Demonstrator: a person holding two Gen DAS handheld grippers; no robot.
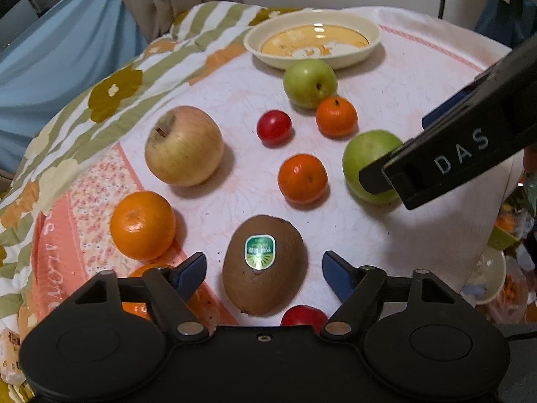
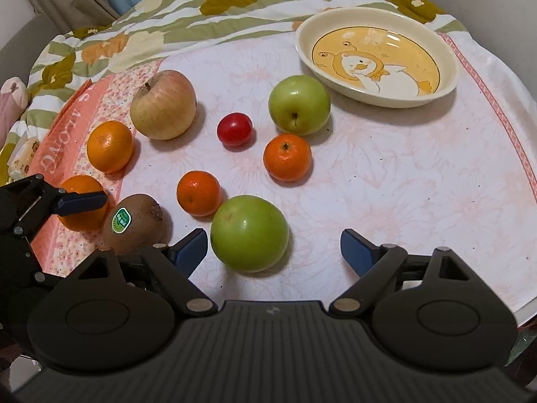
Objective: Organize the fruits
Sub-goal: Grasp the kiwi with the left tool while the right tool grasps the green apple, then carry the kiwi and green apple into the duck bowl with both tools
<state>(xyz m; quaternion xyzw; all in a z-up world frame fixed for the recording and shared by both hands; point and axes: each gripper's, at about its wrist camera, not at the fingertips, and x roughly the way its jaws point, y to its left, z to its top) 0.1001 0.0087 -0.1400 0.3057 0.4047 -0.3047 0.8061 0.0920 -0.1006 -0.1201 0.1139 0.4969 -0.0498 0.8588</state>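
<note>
You've got two green apples (image 2: pixel 299 104) (image 2: pixel 249 233), one big yellow-red apple (image 2: pixel 163 104), four oranges (image 2: pixel 109 146) (image 2: pixel 287 157) (image 2: pixel 198 193) (image 2: pixel 82 202), one kiwi (image 2: pixel 136 223), two small red fruits (image 2: pixel 234 129) (image 1: pixel 303 315) and one cream dish (image 2: pixel 377 57).

In the left wrist view, the red fruit (image 1: pixel 303 315) at the near edge is mostly hidden behind the left gripper (image 1: pixel 264 270) body. An orange (image 1: pixel 141 302) at near left is largely covered by the gripper's left finger. The right gripper (image 1: pixel 376 176) overlaps the right side of the near green apple (image 1: pixel 364 161). In the right wrist view, the left gripper's fingertip (image 2: pixel 84 200) crosses another orange (image 2: pixel 82 216).
</note>
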